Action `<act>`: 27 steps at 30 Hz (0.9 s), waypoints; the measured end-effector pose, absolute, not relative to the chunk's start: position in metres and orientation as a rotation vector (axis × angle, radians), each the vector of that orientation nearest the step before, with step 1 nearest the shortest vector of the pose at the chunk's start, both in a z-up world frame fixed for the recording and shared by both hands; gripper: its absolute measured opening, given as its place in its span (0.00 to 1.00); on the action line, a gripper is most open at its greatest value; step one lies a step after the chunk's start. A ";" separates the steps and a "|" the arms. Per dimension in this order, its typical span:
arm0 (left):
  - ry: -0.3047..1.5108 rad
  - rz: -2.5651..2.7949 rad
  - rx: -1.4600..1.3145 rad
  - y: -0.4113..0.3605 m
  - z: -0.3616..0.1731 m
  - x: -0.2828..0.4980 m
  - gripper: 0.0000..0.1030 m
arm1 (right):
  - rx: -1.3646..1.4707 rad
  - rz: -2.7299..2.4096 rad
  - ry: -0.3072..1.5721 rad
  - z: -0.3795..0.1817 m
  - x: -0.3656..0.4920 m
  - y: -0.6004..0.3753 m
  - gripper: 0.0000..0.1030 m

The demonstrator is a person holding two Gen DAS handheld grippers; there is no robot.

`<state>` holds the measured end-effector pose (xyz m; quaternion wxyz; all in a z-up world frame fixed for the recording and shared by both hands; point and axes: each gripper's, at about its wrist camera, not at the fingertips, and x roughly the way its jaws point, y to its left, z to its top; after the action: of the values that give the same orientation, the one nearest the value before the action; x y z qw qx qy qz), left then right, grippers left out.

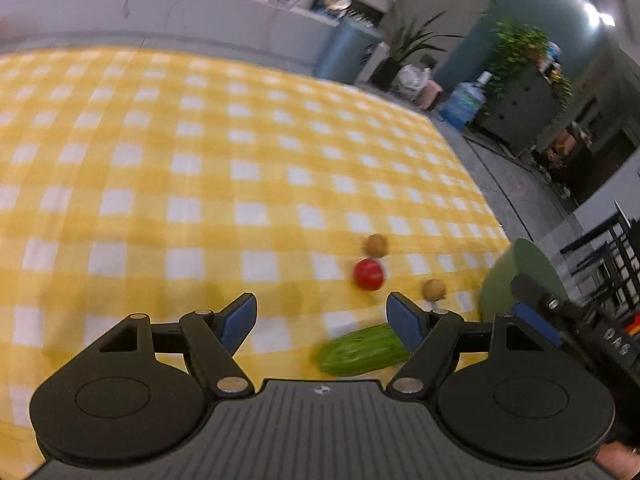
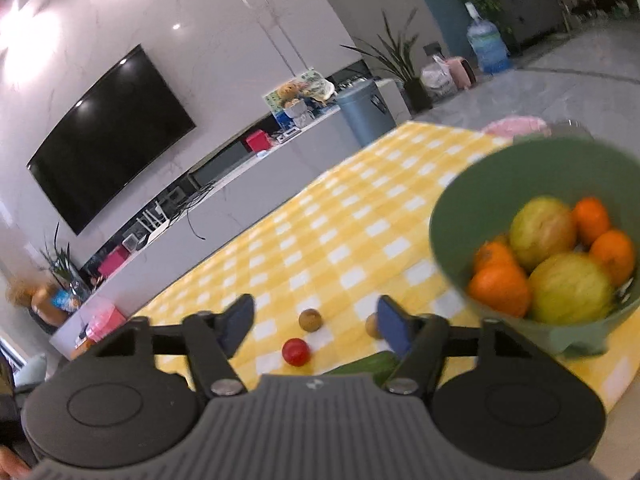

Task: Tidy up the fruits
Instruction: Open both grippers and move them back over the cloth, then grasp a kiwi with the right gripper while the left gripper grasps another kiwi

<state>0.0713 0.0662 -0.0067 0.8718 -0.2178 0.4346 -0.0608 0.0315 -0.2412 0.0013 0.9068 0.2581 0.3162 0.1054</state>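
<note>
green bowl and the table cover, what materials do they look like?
Green bowl: likely plastic or melamine; matte, uniform colour, thick moulded rim, though glazed ceramic isn't ruled out. Table cover: probably woven cotton-type cloth; yellow-white gingham, no shine, soft ripples.

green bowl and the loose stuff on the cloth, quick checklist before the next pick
1. Left gripper open and empty: ok.
2. Right gripper open and empty: ok.
3. Green bowl upright with room left beside the oranges and apples: ok, though getting full.
4. Red tomato free to grasp, apart from the brown fruit: ok in the right wrist view.
5. Cucumber reachable: ok, close below the left fingers.
6. Second brown fruit fully visible: not ok, half hidden in the right wrist view.
</note>
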 end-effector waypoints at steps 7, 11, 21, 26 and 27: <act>0.957 -0.104 -0.528 0.079 -0.024 0.083 0.84 | 0.467 0.114 0.716 -0.017 0.057 -0.228 0.45; 0.980 -0.090 -0.509 0.078 -0.030 0.083 0.84 | 0.413 0.069 0.754 -0.024 0.075 -0.221 0.42; 1.006 -0.102 -0.457 0.070 -0.032 0.082 0.84 | 0.243 -0.018 0.884 -0.044 0.114 -0.201 0.36; 1.020 -0.098 -0.430 0.065 -0.032 0.083 0.84 | 0.189 -0.008 0.878 -0.051 0.117 -0.193 0.23; 1.023 -0.097 -0.427 0.064 -0.033 0.083 0.84 | 0.180 -0.007 0.874 -0.052 0.117 -0.191 0.23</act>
<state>0.0833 0.0641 -0.0332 0.8492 -0.2026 0.4855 -0.0460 0.1173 -0.1912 -0.0515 0.9021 0.0868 0.4226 -0.0034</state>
